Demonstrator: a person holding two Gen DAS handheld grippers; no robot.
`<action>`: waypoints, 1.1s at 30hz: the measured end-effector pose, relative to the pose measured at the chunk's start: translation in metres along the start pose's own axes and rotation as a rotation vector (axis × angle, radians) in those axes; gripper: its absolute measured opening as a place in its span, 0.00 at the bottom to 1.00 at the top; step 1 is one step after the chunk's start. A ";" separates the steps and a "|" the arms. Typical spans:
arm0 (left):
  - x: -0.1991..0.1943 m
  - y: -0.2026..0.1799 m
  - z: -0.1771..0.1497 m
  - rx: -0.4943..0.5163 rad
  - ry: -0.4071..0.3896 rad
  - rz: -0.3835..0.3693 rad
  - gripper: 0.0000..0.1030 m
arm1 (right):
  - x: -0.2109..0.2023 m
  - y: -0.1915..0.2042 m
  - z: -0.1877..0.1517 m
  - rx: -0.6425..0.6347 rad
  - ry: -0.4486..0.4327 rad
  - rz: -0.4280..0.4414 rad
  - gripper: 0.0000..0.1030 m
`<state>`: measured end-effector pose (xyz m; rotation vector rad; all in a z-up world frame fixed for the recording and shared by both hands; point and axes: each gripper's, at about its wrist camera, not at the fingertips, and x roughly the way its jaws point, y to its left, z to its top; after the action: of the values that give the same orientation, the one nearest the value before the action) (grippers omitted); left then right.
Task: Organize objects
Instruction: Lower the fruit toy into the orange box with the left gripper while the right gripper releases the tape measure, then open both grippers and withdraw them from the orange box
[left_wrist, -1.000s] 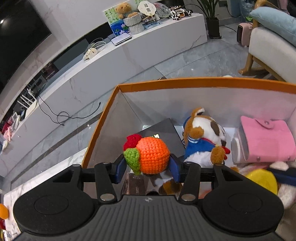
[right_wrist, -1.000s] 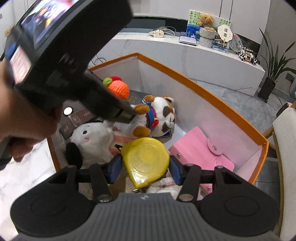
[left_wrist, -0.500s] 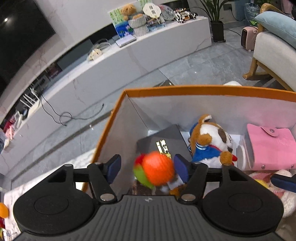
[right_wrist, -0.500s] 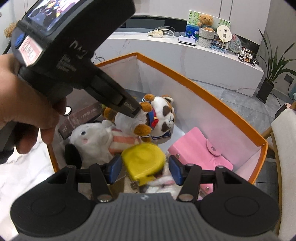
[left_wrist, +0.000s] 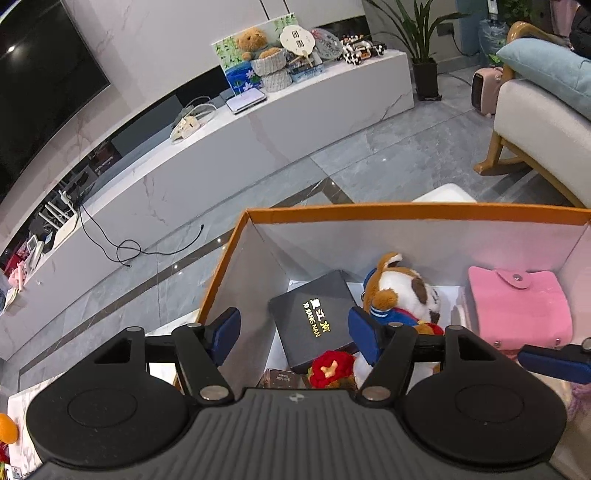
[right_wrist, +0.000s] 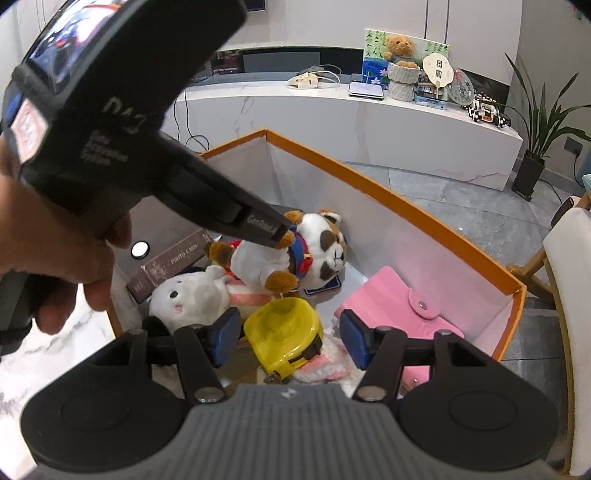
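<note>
Claws both spread, jaws just opened: left claw (left_wrist: 293, 334) empty, crochet toy (left_wrist: 331, 369) below; right claw (right_wrist: 284, 338) clear of yellow tape measure (right_wrist: 284, 328)

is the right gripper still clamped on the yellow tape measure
No, the right gripper has just been opening; the yellow tape measure lies loose between its pads in the box.

Crochet toy (left_wrist: 328, 371) mostly hidden behind left gripper body, only red top shows. White plush (right_wrist: 192, 295) lower half blocked by right gripper's near finger. Dog plush (right_wrist: 295, 254) partly covered by the other gripper's finger. Pink wallet (right_wrist: 402, 314) near corner hidden. Small print on brown card box (right_wrist: 170, 264) only partly readable. Armchair (left_wrist: 546, 122) cut off at the frame edge.
</note>
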<state>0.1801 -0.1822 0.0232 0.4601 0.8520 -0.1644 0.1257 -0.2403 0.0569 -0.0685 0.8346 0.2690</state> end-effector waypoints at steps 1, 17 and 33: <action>-0.003 0.002 0.000 -0.005 -0.008 -0.003 0.76 | -0.002 0.000 0.000 0.002 -0.004 0.001 0.61; -0.053 0.006 -0.012 -0.085 -0.091 -0.070 0.78 | -0.027 -0.019 0.000 0.027 -0.049 -0.034 0.63; -0.122 0.009 -0.058 -0.234 -0.201 -0.061 0.87 | -0.051 -0.021 -0.001 0.089 -0.090 -0.043 0.80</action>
<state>0.0638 -0.1526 0.0853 0.1947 0.6781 -0.1617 0.0976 -0.2719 0.0927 0.0089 0.7537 0.1923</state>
